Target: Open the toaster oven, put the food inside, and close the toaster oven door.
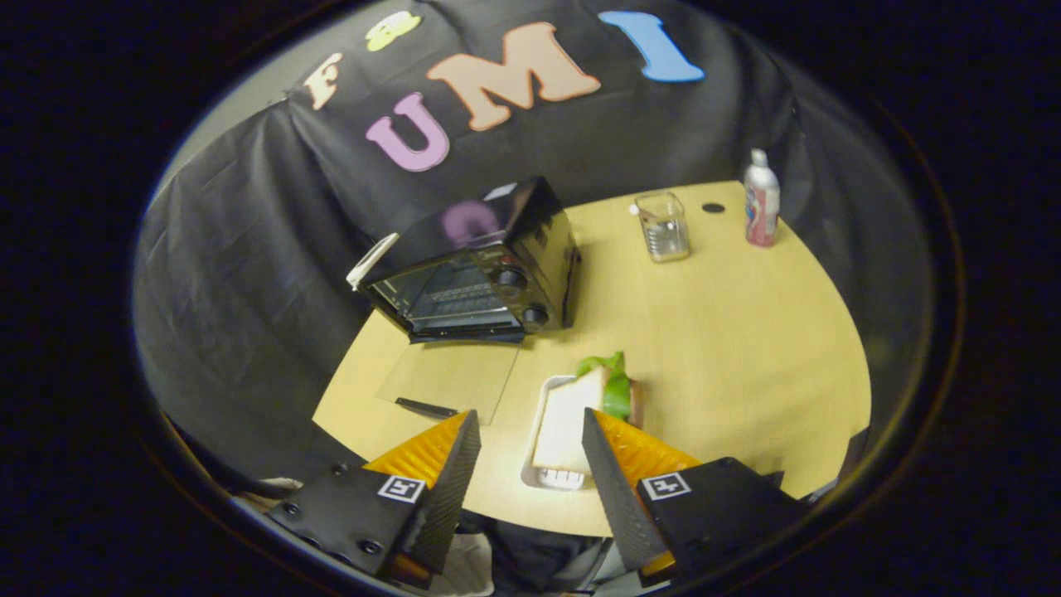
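Note:
A black toaster oven (pixel 485 261) stands at the far left of the round wooden table (pixel 746 348). Its glass door (pixel 452 381) lies folded down flat on the table in front of it, so the oven is open. A sandwich (pixel 580 414) with white bread and green lettuce rests on a small white tray (pixel 547 477), just ahead of my fingers and nearer the right one. My gripper (pixel 530 435) hovers above the table's near edge, open, with nothing between its fingers.
A clear glass container (pixel 663 225) and a white-capped bottle (pixel 761 199) stand at the far side of the table, with a small dark disc (pixel 713 208) between them. Black cloth walls close in behind and to the left of the oven.

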Demonstrator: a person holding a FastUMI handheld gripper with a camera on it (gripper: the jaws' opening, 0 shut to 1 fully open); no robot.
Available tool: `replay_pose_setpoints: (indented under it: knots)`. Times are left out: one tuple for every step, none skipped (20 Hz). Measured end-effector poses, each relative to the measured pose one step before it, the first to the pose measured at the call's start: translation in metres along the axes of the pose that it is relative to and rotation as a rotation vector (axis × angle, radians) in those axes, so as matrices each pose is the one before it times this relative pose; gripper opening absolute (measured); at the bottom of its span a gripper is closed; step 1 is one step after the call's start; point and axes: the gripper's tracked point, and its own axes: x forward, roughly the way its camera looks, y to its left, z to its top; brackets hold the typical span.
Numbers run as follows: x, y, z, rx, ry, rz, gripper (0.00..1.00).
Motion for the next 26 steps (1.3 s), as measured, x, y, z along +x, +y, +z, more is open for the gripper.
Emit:
replay_pose_setpoints:
  knots:
    - [0.00372, -0.01388, -0.00599, 0.0184, 0.03692, -0.01937, 0.79]
    - [0.00207, -0.00848, -0.00327, 0.02047, 0.02765, -0.00292, 0.8]
    - [0.00604, -0.00419, -0.0017, 0.022, 0.01654, 0.01095, 0.8]
    - [0.00527, -0.00019, -0.00312, 0.01693, 0.01455, 0.01908, 0.8]
    - [0.00653, -0.00156, -0.00365, 0.0125, 0.01134, 0.01336, 0.8]
    - [0.00632, -0.0043, -0.0048, 0.00469, 0.01526, 0.00325, 0.8]
    - [0.00717, -0.00423, -0.00451, 0.00024, 0.01813, -0.00394, 0.8]
    - [0.00567, -0.00184, -0.00547, -0.00005, 0.01972, -0.0028, 0.8]
    - [0.00645, -0.001, -0.00502, -0.00278, 0.01808, 0.00097, 0.8]
    - [0.00939, 0.00315, -0.00666, -0.00532, 0.01295, 0.00932, 0.76]
    - [0.00378, 0.00134, -0.00315, -0.00519, 0.01092, 0.00255, 0.72]
    - [0.00301, 0.00334, -0.00237, -0.0032, 0.00602, 0.01005, 0.68]
    - [0.00636, 0.00197, -0.00091, -0.00094, -0.002, 0.01037, 0.64]
    - [0.00061, 0.00696, 0.0009, 0.02481, -0.00561, 0.02643, 0.61]
    - [0.00551, 0.0022, -0.00006, 0.01441, -0.01506, 0.01092, 0.57]
    - [-0.00506, 0.005, 0.00006, 0.01566, -0.01504, 0.02165, 0.53]
    - [-0.00429, 0.00172, 0.00332, 0.02134, -0.02077, -0.00444, 0.49]
    - [0.00174, 0.00157, -0.00182, -0.00552, -0.01634, -0.00266, 0.45]
    - [-0.00128, 0.00051, 0.0003, -0.00795, -0.02085, -0.00677, 0.41]
    - [-0.00286, 0.00319, -0.00089, -0.00701, -0.01779, -0.00387, 0.38]
    - [-0.00257, 0.00473, 0.00045, -0.0123, -0.01848, -0.00095, 0.37]
    - [-0.00262, 0.0043, -0.00025, -0.02202, -0.01843, 0.00369, 0.37]
    - [-0.00343, 0.00671, 0.00262, -0.02339, -0.03556, -0.00425, 0.37]
    - [-0.00324, 0.00539, 0.00167, -0.02616, -0.0294, -0.00402, 0.37]
    - [-0.00336, 0.00553, 0.00394, -0.01283, -0.03777, -0.00183, 0.37]
    - [0.00029, 0.00543, 0.00603, 0.01971, -0.03454, 0.00498, 0.33]
